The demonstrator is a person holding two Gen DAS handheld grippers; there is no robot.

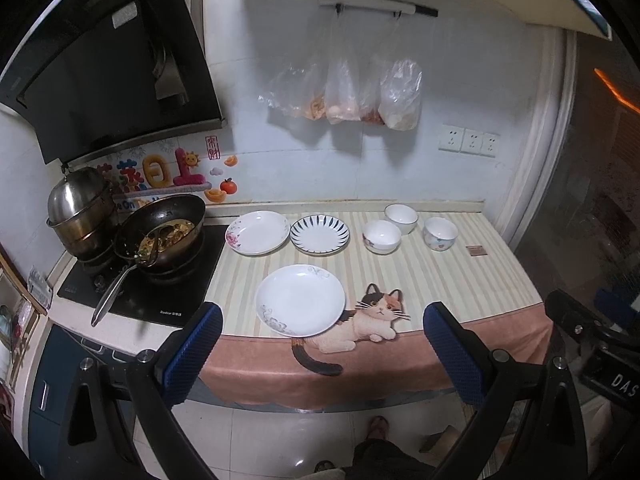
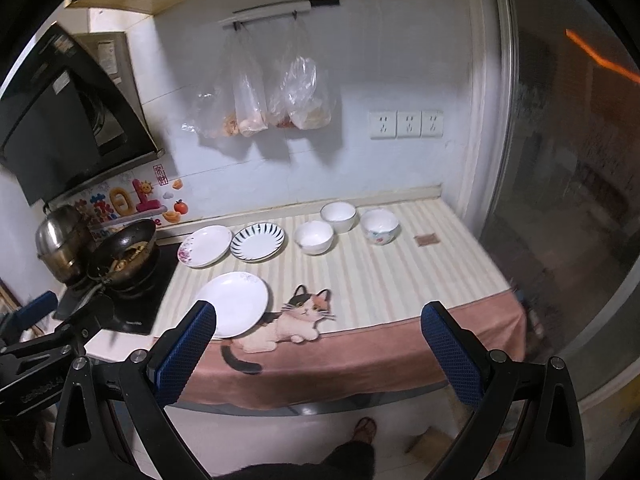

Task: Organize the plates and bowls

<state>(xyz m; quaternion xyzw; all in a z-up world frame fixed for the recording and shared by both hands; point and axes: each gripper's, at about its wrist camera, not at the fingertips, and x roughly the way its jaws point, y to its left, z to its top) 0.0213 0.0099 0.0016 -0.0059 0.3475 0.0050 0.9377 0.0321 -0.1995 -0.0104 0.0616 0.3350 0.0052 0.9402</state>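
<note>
Evidently nothing is gathered yet: both the left gripper [image 1: 322, 354] and right gripper [image 2: 318, 354] hang wide open and empty before the counter. Three plates [image 1: 300, 300] lie apart toward the stove [image 1: 160, 280], three bowls [image 1: 382, 235] cluster farther right, likely awaiting stacking.

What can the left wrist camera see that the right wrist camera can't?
Only the left wrist view shows the wok's long metal handle clearly, the blue cabinet under the stove, and the right tongs from the side.

Only the right wrist view shows the left tongs from the side and more of the dark glass door.

Both show three plates, like the front white plate, three bowls, the cat cloth, the hanging bags, and open tongs in front.
</note>
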